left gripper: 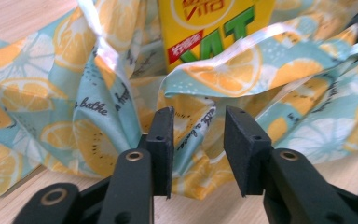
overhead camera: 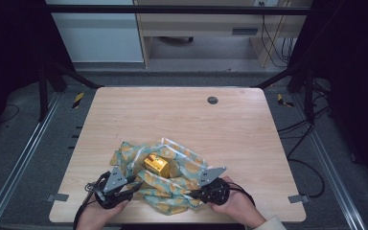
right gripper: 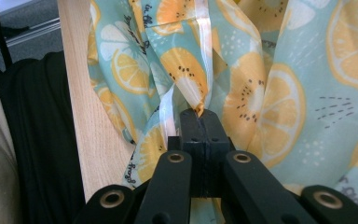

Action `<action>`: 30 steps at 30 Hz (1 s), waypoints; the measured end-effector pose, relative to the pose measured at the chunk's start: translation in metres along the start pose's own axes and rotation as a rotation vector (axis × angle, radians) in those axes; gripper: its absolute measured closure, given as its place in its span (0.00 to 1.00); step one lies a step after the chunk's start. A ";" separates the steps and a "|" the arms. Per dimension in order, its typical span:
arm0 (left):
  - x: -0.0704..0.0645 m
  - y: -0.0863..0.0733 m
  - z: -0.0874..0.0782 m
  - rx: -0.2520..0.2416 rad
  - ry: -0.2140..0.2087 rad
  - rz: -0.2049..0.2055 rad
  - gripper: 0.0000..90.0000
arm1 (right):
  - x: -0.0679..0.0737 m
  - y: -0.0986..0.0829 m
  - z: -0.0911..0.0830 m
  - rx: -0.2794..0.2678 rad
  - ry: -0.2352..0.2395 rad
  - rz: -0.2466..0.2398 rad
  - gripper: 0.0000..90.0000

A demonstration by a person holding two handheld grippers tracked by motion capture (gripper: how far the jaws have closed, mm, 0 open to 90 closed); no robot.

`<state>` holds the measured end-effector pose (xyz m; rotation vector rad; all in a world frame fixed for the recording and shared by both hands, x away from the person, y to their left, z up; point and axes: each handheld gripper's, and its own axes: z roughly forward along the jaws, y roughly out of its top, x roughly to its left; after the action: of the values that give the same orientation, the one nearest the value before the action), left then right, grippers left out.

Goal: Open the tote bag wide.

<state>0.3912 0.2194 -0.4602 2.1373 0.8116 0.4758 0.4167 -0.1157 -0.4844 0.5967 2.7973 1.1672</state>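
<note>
low in the frame, the right gripper (right gripper: 199, 116) pinches the thin, slippery, crinkly wrapping sheet (overhead camera: 172, 187) by a fold while the left gripper (left gripper: 193, 135) gapes narrowly at its edge below the light yellow carton (left gripper: 205, 28).

Landmark is the carton (overhead camera: 155, 164): it sits on the crumpled wrapping sheet (overhead camera: 182, 167), which spreads around it on all sides on the near half of the table (overhead camera: 182, 120). Left gripper (overhead camera: 133, 186) is near-left of the carton at the sheet's near-left edge, jaws apart with a fold of the sheet (left gripper: 193, 135) between them; right gripper (overhead camera: 195, 195) is near-right of the carton, jaws closed on a pinch of the sheet (right gripper: 200, 105) by the table's near edge. Grommet hole (overhead camera: 212, 100) lies far behind the carton and to its right, well apart.
</note>
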 end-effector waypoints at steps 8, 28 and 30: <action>0.003 0.012 0.005 -0.079 0.004 -0.042 0.63 | 0.000 -0.002 -0.002 0.008 0.002 0.005 1.00; 0.004 0.007 0.034 0.069 -0.028 0.021 0.89 | -0.002 0.013 -0.021 -0.105 -0.069 0.004 0.53; 0.003 0.007 0.033 0.075 -0.036 0.030 0.94 | -0.003 0.019 -0.026 -0.127 -0.086 0.005 0.46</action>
<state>0.4144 0.2006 -0.4751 2.2239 0.7897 0.4272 0.4209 -0.1224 -0.4532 0.6280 2.6294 1.2762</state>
